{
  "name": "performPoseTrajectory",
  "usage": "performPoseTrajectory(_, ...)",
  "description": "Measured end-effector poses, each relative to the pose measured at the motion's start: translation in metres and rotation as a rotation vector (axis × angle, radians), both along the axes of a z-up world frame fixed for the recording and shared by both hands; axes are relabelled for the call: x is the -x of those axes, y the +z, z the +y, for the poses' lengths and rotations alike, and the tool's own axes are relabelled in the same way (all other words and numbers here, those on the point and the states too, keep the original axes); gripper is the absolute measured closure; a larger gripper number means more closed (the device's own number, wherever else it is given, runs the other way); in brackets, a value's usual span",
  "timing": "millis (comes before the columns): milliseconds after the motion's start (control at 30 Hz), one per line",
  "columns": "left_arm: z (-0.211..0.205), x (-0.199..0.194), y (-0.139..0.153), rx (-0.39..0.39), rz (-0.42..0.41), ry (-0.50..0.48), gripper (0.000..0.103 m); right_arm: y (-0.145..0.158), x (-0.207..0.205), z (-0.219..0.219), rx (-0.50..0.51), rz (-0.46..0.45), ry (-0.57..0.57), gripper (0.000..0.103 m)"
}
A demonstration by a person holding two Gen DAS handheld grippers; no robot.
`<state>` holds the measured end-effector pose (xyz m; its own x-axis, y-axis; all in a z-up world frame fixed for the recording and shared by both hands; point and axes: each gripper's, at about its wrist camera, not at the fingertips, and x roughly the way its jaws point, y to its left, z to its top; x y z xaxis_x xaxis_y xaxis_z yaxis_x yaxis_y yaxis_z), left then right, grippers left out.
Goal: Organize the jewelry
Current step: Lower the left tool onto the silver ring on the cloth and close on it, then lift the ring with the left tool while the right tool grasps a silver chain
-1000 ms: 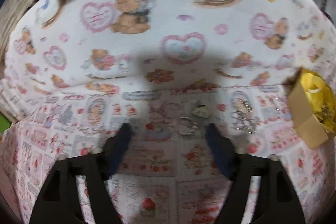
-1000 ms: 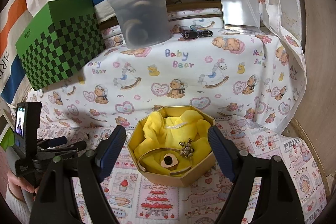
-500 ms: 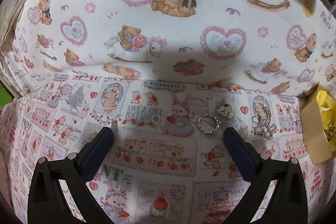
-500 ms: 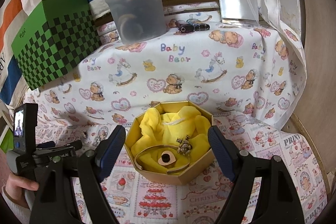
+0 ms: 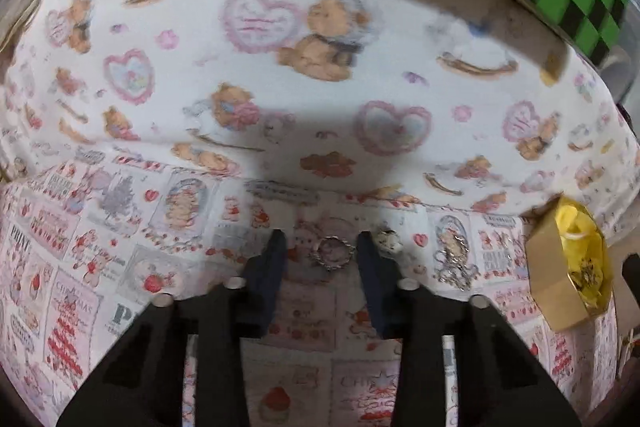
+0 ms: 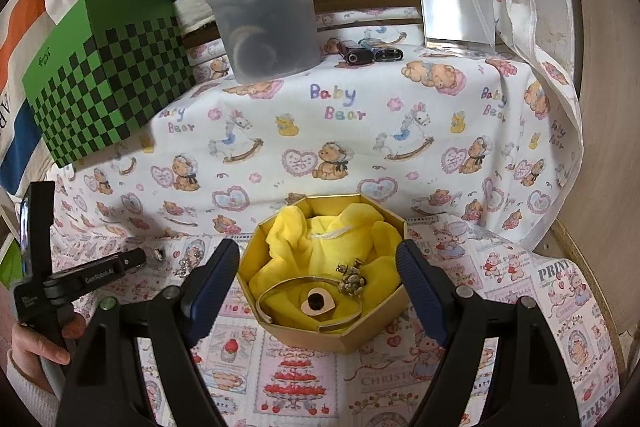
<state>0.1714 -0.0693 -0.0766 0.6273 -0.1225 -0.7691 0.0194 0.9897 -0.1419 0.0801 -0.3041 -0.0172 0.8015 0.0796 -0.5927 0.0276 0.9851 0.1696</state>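
silver beaded ring (image 5: 331,252) lies flat on the printed tabletop (image 5: 120,267) between the closing jaws of the left hand-held gripper (image 5: 320,247), not yet pinched, so keep the tips low and centred; the right hand-held gripper (image 6: 316,263) waits open over the gold octagonal box (image 6: 372,335).

Green-black checked tissue box (image 6: 104,71); yellow cloth (image 6: 320,251) in gold box (image 6: 360,337).

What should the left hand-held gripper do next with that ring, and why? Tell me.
Probably finish closing. The left hand-held gripper has its closing jaws on either side of the silver ring, which lies flat on the printed cloth, and gaps still show between pads and ring. Once pinched, it could go to the yellow-lined box at right.
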Motion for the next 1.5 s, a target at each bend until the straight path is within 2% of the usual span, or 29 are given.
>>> performPoseTrajectory(167,-0.015,0.0,0.001,-0.124,0.001,-0.047,0.076,0.001,0.001,0.0,0.0,-0.002,0.001,0.024)
performPoseTrajectory(400,-0.021,-0.001,0.003,-0.171,0.001,-0.068,0.073,0.001,0.002,0.0,0.005,-0.003,0.002,0.024)
performPoseTrajectory(467,-0.024,-0.004,0.003,-0.164,0.001,-0.07,0.076,0.001,0.002,0.0,0.007,-0.002,0.005,0.024)
performPoseTrajectory(500,-0.023,-0.005,0.003,-0.152,0.0,-0.079,0.083,0.002,0.002,0.001,0.012,-0.002,0.007,0.024)
performPoseTrajectory(633,-0.02,0.001,0.008,-0.131,-0.016,-0.088,0.083,0.004,0.002,0.004,0.019,-0.008,0.03,0.028)
performPoseTrajectory(767,-0.013,0.019,0.025,-0.134,-0.102,-0.078,0.084,0.007,0.006,0.007,0.024,-0.026,0.052,0.028)
performPoseTrajectory(933,0.018,0.061,0.057,-0.016,-0.184,-0.083,0.083,0.012,0.011,0.016,0.027,-0.036,0.104,0.028)
performPoseTrajectory(1033,0.039,0.076,0.088,0.002,-0.293,-0.053,0.083,0.016,0.015,0.025,0.013,-0.042,0.154,0.028)
performPoseTrajectory(1100,0.054,0.079,0.098,0.06,-0.339,-0.041,0.083,0.02,0.018,0.034,0.006,-0.046,0.193,0.028)
performPoseTrajectory(1200,0.066,0.078,0.104,0.109,-0.357,-0.033,0.083,0.023,0.018,0.053,0.001,-0.044,0.247,0.028)
performPoseTrajectory(1267,0.071,0.073,0.099,0.072,-0.334,0.012,0.083,0.022,0.011,0.072,-0.018,-0.004,0.282,0.029)
performPoseTrajectory(1367,0.085,0.065,0.087,0.085,-0.307,0.054,0.083,0.017,-0.009,0.101,-0.037,0.075,0.337,0.035)
performPoseTrajectory(1500,0.101,0.058,0.074,0.059,-0.271,0.114,0.083,0.001,-0.045,0.145,0.035,0.185,0.355,0.048)
